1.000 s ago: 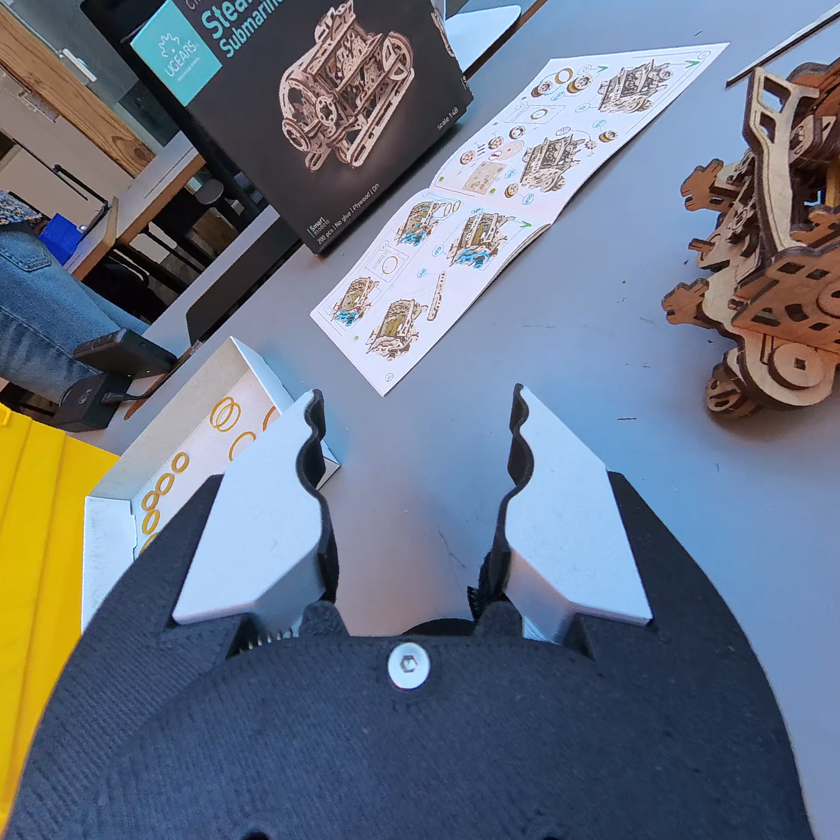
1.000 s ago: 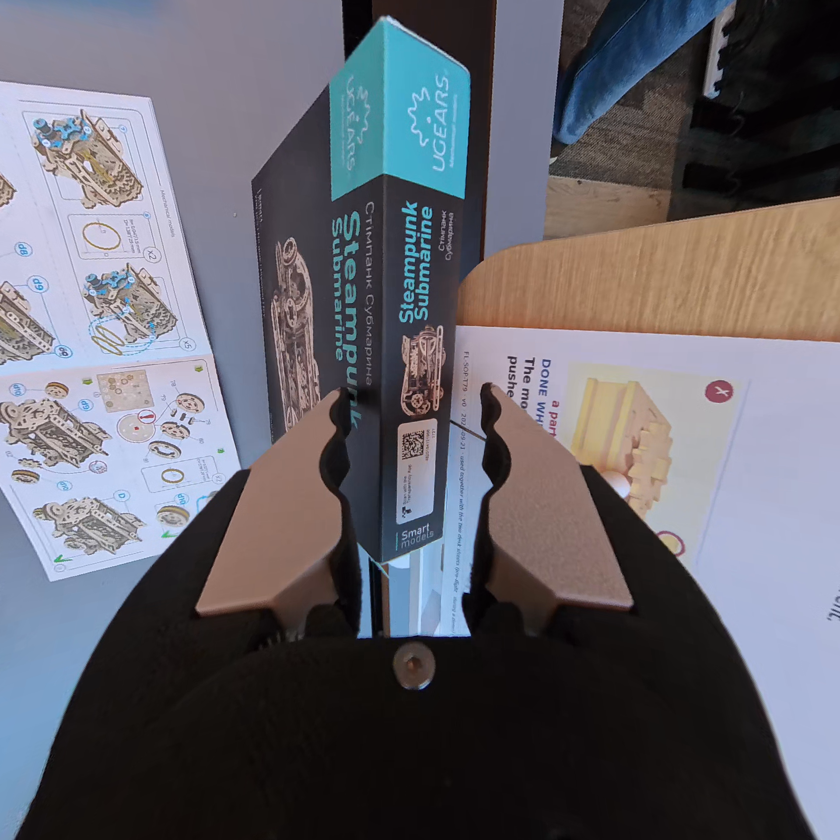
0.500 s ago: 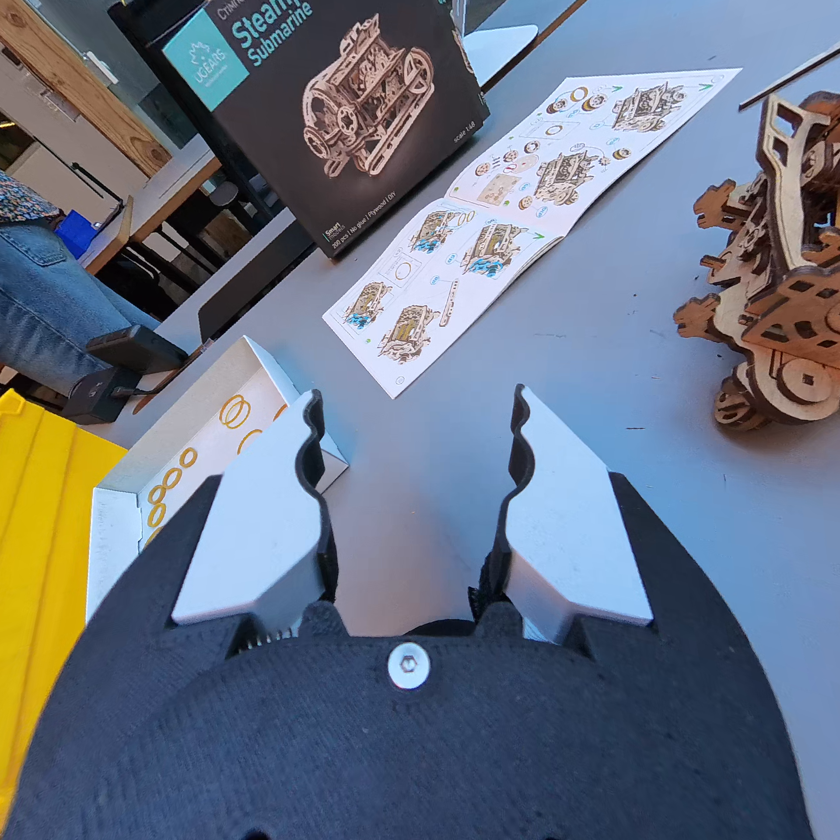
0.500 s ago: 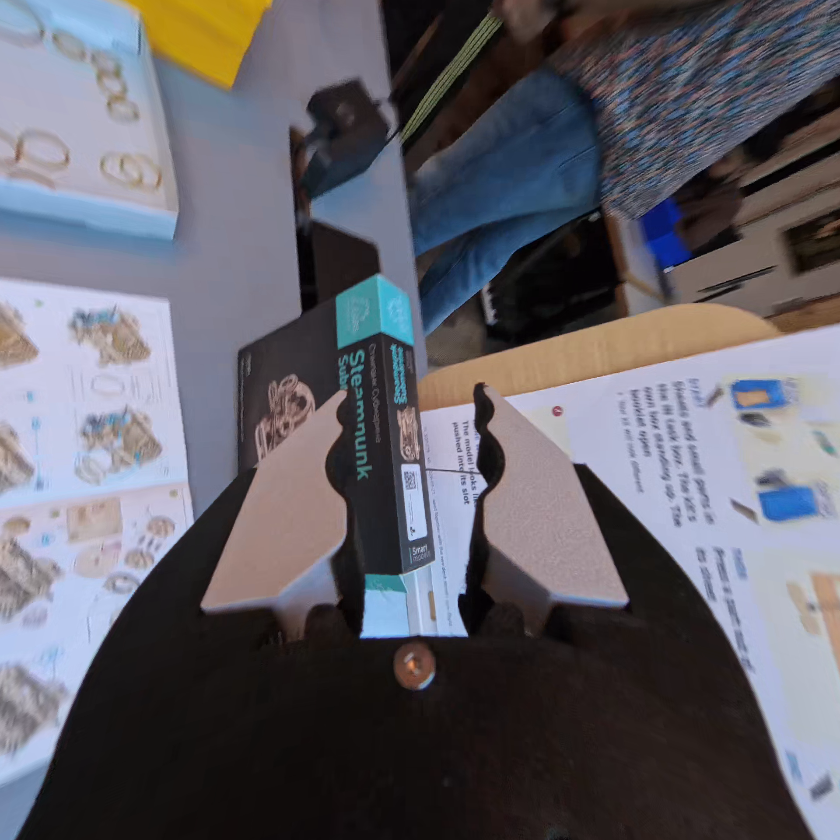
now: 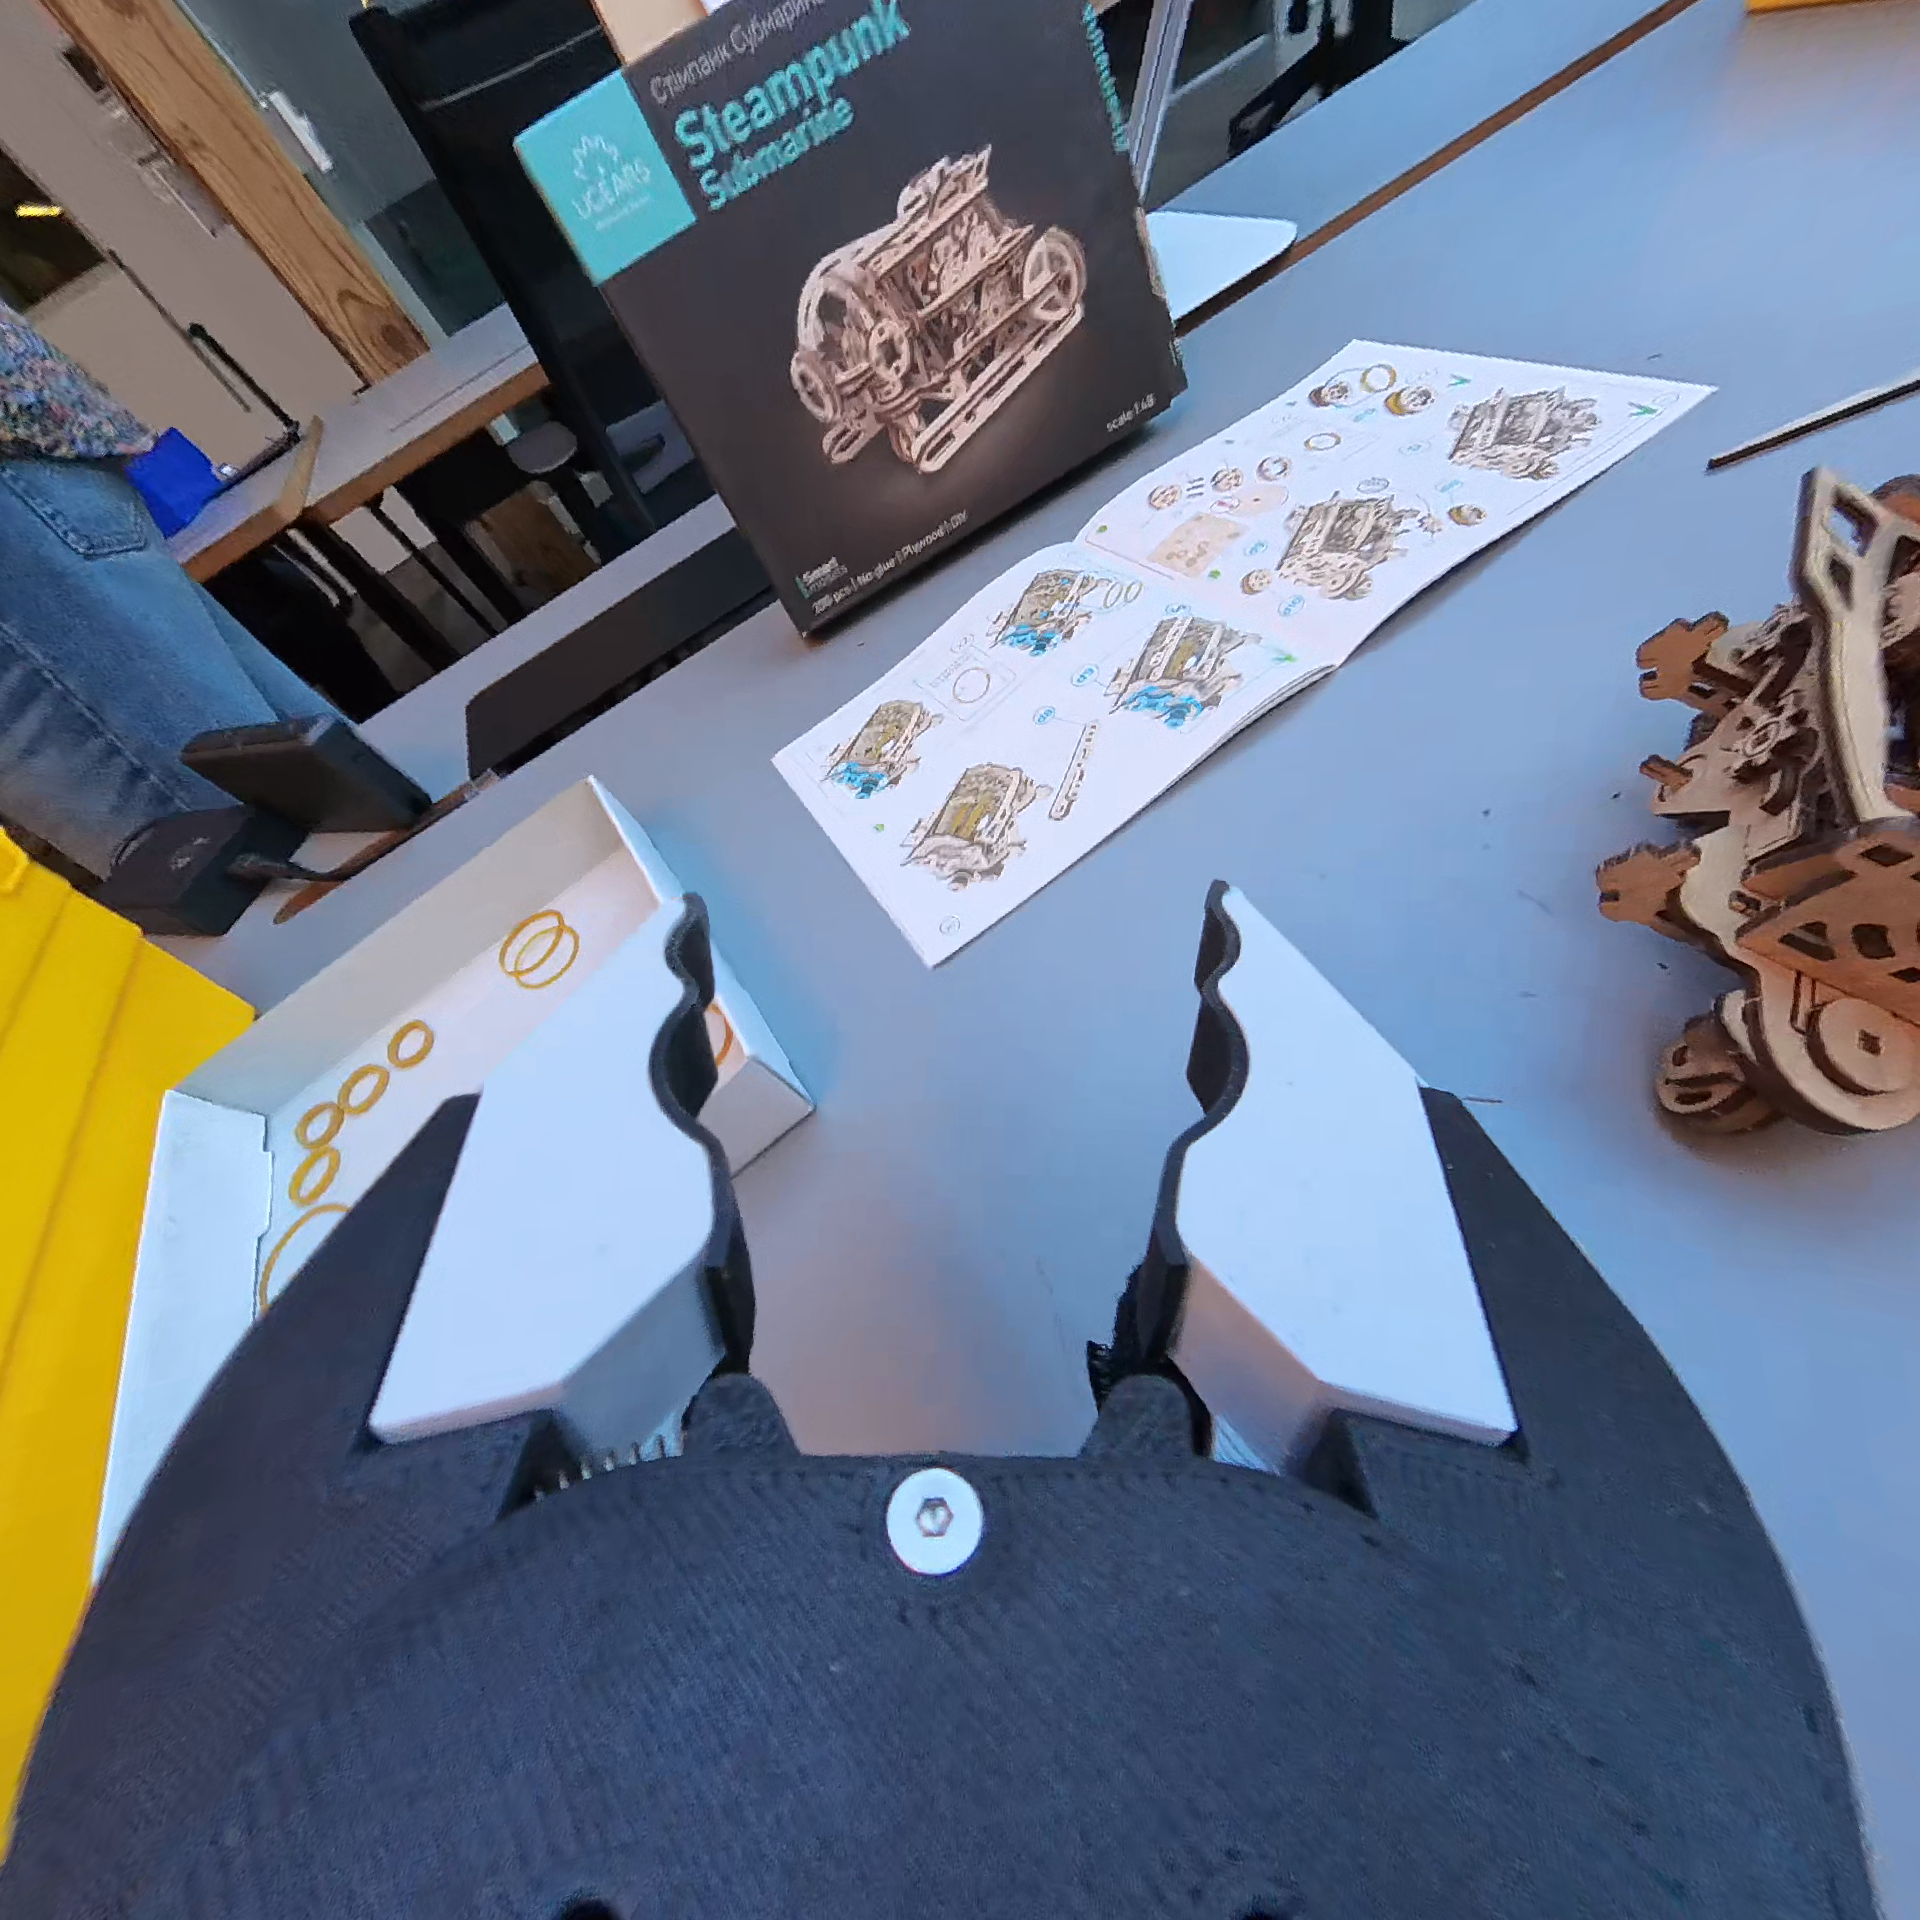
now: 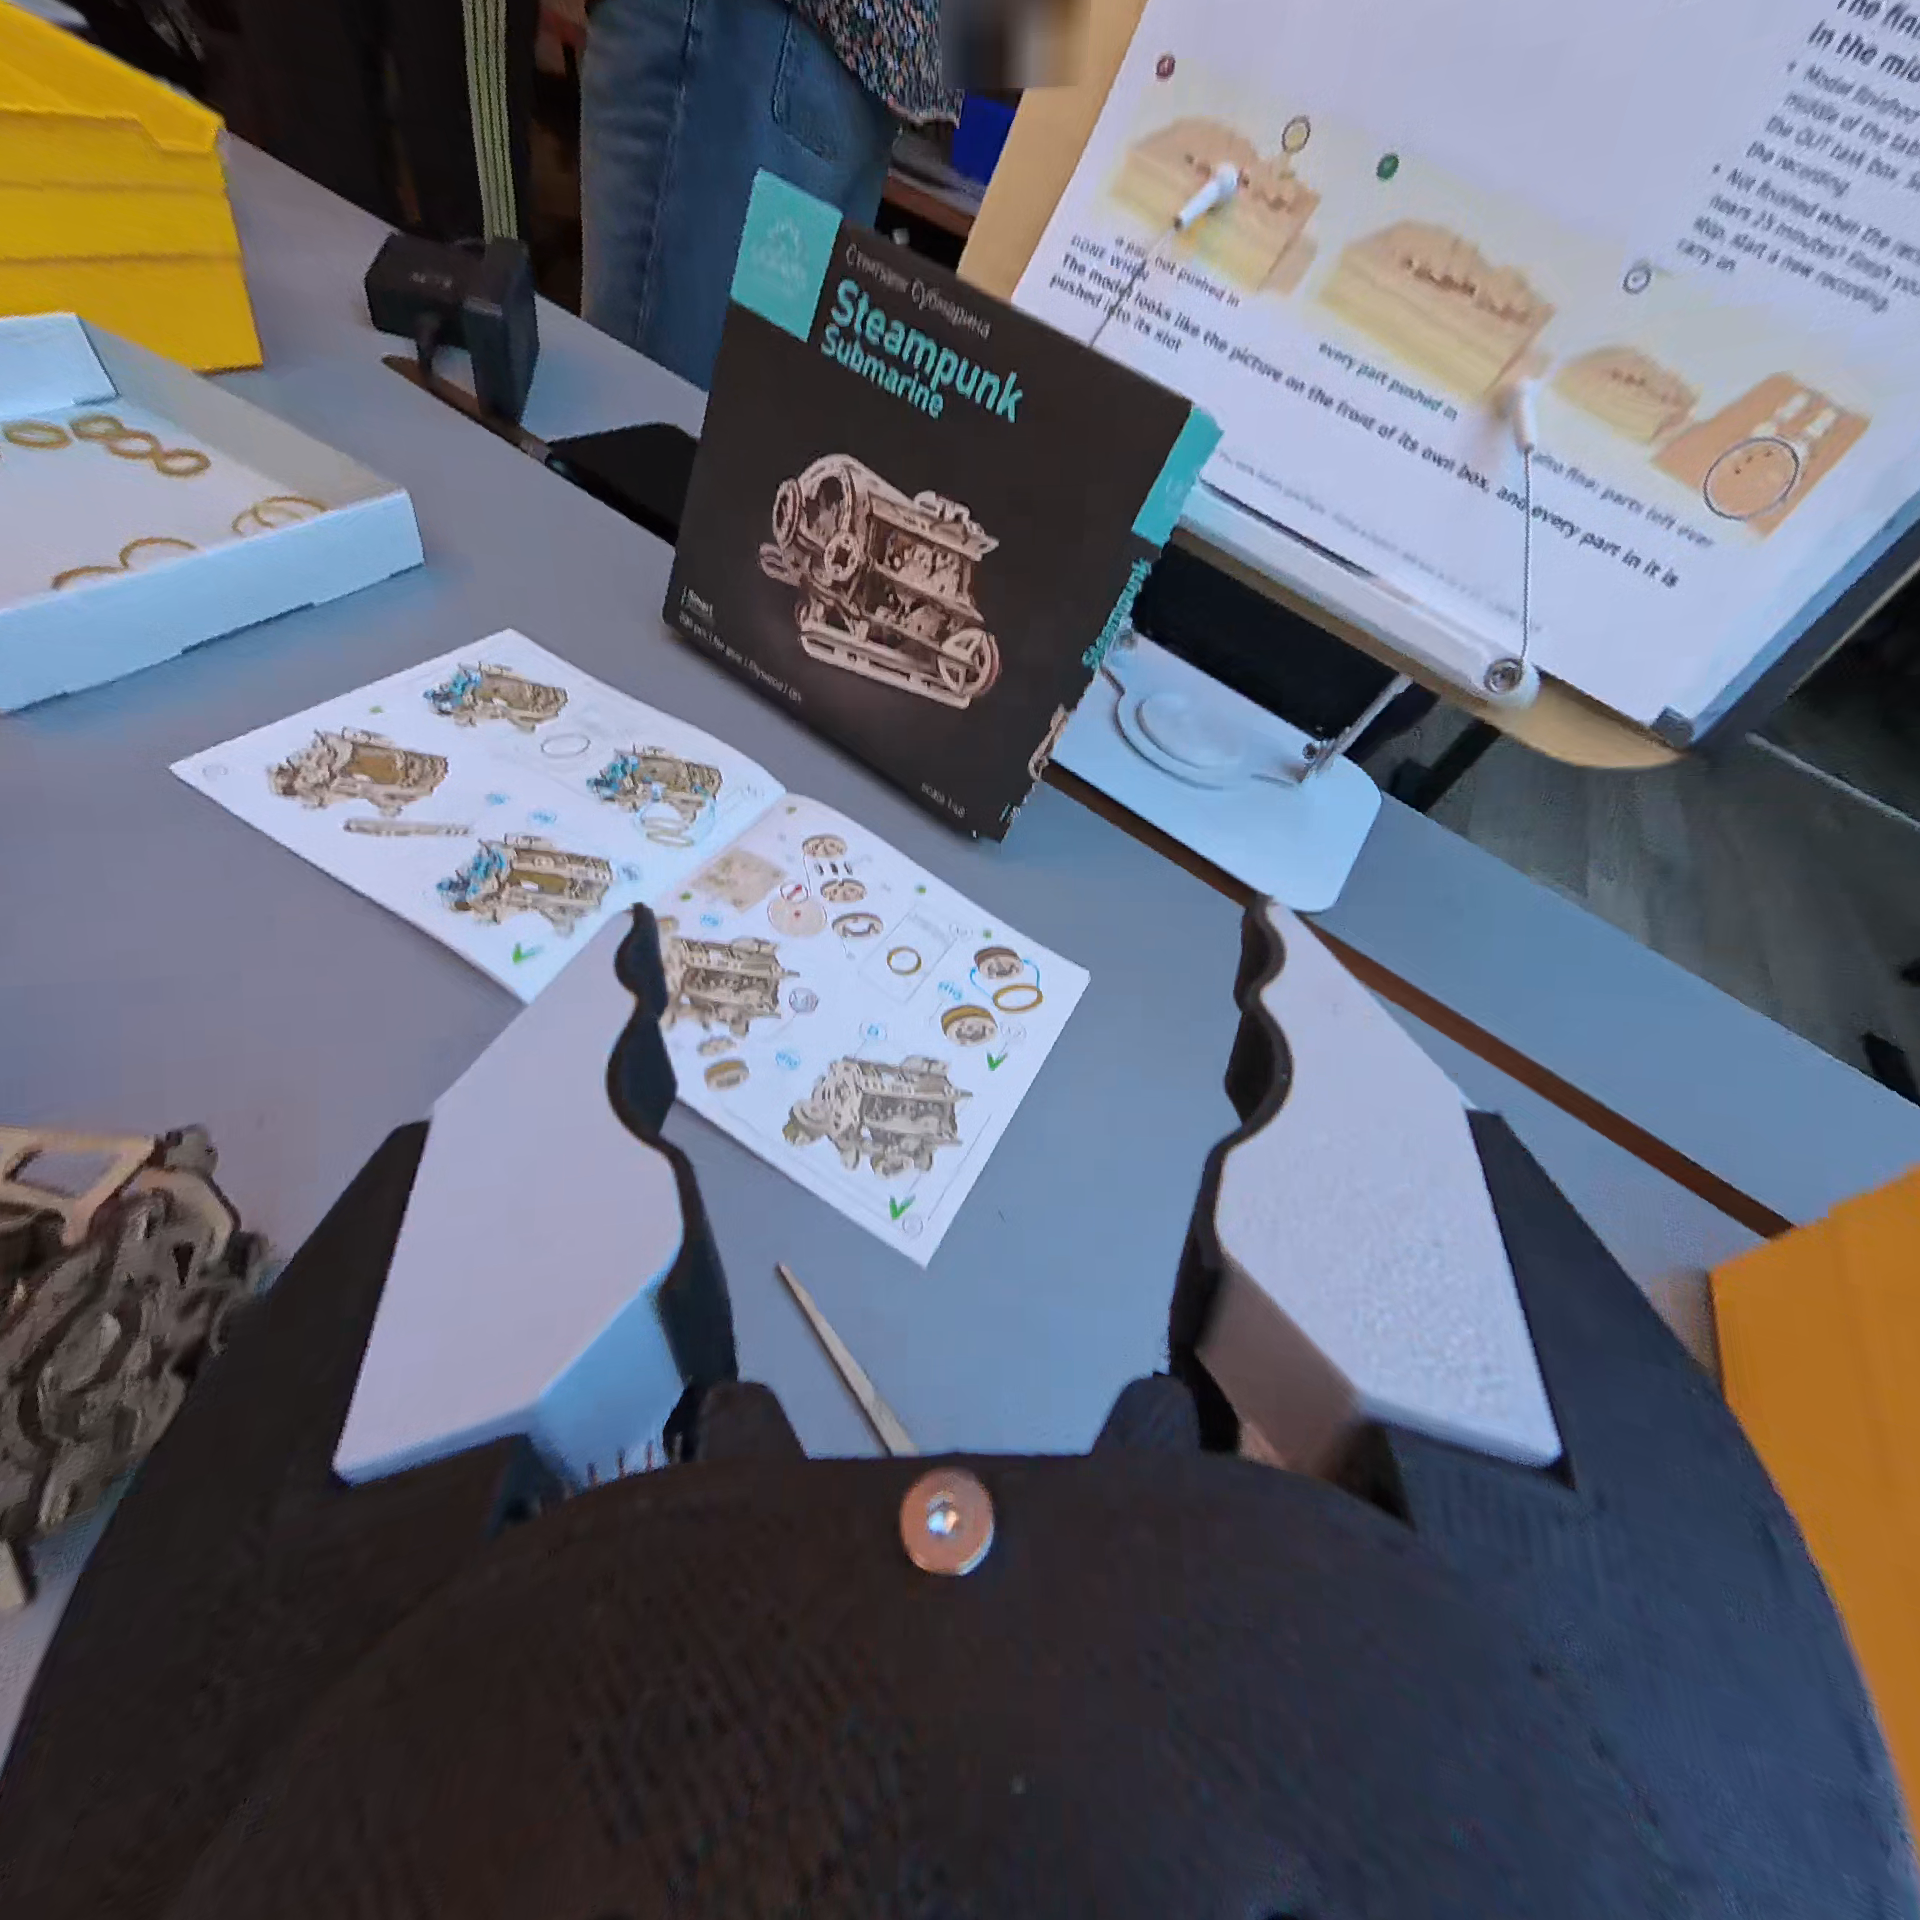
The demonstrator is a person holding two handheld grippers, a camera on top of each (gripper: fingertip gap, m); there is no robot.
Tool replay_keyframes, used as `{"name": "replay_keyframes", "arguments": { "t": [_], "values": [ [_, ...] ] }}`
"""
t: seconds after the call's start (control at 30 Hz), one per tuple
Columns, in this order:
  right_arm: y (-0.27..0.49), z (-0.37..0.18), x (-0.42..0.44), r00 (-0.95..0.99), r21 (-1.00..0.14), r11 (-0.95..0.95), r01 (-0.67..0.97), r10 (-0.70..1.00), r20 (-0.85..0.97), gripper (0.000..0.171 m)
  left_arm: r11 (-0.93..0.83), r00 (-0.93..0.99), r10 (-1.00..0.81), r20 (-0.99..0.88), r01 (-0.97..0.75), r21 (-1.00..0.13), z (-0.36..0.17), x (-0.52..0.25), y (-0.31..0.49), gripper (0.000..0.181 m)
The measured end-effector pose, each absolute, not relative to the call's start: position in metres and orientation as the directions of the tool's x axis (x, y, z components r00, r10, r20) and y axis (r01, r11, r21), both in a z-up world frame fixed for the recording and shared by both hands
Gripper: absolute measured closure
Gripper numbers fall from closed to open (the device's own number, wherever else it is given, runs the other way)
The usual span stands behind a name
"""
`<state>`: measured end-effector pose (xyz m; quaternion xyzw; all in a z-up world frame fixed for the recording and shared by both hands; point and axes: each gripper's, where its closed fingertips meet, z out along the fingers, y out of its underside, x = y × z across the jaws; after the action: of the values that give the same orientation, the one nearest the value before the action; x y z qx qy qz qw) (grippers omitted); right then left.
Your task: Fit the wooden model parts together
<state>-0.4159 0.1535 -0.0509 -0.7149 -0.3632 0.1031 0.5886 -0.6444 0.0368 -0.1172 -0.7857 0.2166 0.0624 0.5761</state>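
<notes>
- Left hand-held gripper (image 5: 951,1023): jaws spread wide, nothing between them; it hangs over bare grey tabletop (image 5: 1299,987); a white tray (image 5: 769,1091) lies just beside its left finger, with yellow rings (image 5: 538,948) loose inside.
- Right hand-held gripper (image 6: 940,1039): jaws spread wide, holding nothing; a thin wooden stick (image 6: 847,1361) lies flat on the tabletop (image 6: 260,987) between the fingers, near their base; whether it touches either finger, cannot tell.
- Wooden model (image 5: 1797,883): partly assembled, brown and tan; sits on the tabletop to the right of the left hand-held gripper, apart from it; in the right wrist view it shows blurred at the lower left edge (image 6: 94,1320), beside that gripper's left finger.
- Instruction booklet (image 5: 1236,634): open and flat on the tabletop, beyond both grippers; its near corner shows between the right gripper's fingers (image 6: 862,1039).
- Black kit box (image 5: 883,332): stands upright just behind the booklet, printed front facing the grippers (image 6: 914,561).
- Farther out: a printed sheet on a tilted stand (image 6: 1507,343) behind and right of the box; yellow bin (image 5: 62,1091) left of the tray; a person in jeans (image 6: 707,156) stands beyond the tabletop's far edge.
</notes>
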Motion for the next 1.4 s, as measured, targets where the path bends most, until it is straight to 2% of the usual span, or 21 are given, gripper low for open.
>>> {"name": "replay_keyframes", "arguments": {
  "t": [0.1, 0.2, 0.27, 0.33, 0.4, 0.47, 0.5, 0.6, 0.7, 0.83, 0.93, 1.1, 1.4],
  "values": [
    [0.153, -0.053, -0.376, 0.756, -0.888, 0.003, 0.459, 0.524, 0.392, 0.067, -0.202, 0.865, -0.334, -0.375, -0.455, -0.867, -0.100, -0.630, 0.043, 0.089],
    [0.151, -0.049, -0.350, 0.794, -0.912, 0.058, 0.406, 0.471, 0.384, 0.080, -0.114, 0.778, -0.356, -0.518, -0.586, -0.802, -0.067, -0.616, 0.061, 0.089],
    [0.141, -0.055, -0.360, 0.739, -0.922, 0.135, 0.362, 0.562, 0.373, 0.082, -0.055, 0.746, -0.279, -0.604, -0.641, -0.766, -0.042, -0.619, 0.083, 0.091],
    [0.134, -0.064, -0.368, 0.685, -0.930, 0.124, 0.346, 0.644, 0.341, 0.081, -0.029, 0.750, -0.114, -0.651, -0.658, -0.752, -0.025, -0.638, 0.105, 0.094],
    [0.138, -0.072, -0.369, 0.659, -0.897, 0.160, 0.411, 0.628, 0.414, 0.082, -0.031, 0.795, -0.046, -0.604, -0.606, -0.795, -0.034, -0.648, 0.110, 0.099],
    [0.145, -0.085, -0.367, 0.630, -0.845, 0.155, 0.511, 0.601, 0.491, 0.081, -0.036, 0.833, -0.083, -0.548, -0.552, -0.833, -0.057, -0.645, 0.104, 0.106],
    [0.146, -0.089, -0.367, 0.615, -0.827, 0.158, 0.540, 0.597, 0.515, 0.081, -0.052, 0.846, -0.095, -0.525, -0.530, -0.846, -0.065, -0.645, 0.101, 0.104],
    [0.141, -0.089, -0.374, 0.583, -0.812, 0.192, 0.552, 0.607, 0.540, 0.081, -0.014, 0.898, -0.190, -0.398, -0.408, -0.913, -0.073, -0.627, 0.095, 0.106],
    [0.136, -0.080, -0.373, 0.552, -0.775, 0.267, 0.572, 0.574, 0.605, 0.084, -0.011, 0.934, -0.154, -0.321, -0.327, -0.945, -0.066, -0.641, 0.097, 0.104],
    [0.135, -0.073, -0.368, 0.549, -0.740, 0.269, 0.616, 0.528, 0.648, 0.083, 0.046, 0.965, -0.168, -0.202, -0.197, -0.979, -0.057, -0.652, 0.096, 0.103],
    [0.134, -0.076, -0.371, 0.570, -0.766, 0.251, 0.591, 0.542, 0.618, 0.085, 0.036, 0.958, -0.196, -0.208, -0.205, -0.978, -0.064, -0.648, 0.100, 0.099],
    [0.140, -0.087, -0.369, 0.552, -0.729, 0.245, 0.639, 0.514, 0.656, 0.080, 0.057, 0.913, -0.225, -0.340, -0.336, -0.940, -0.070, -0.632, 0.101, 0.097],
    [0.136, -0.085, -0.370, 0.549, -0.734, 0.278, 0.620, 0.515, 0.659, 0.088, 0.035, 0.880, -0.321, -0.350, -0.358, -0.933, -0.076, -0.618, 0.092, 0.108]
  ]
}}
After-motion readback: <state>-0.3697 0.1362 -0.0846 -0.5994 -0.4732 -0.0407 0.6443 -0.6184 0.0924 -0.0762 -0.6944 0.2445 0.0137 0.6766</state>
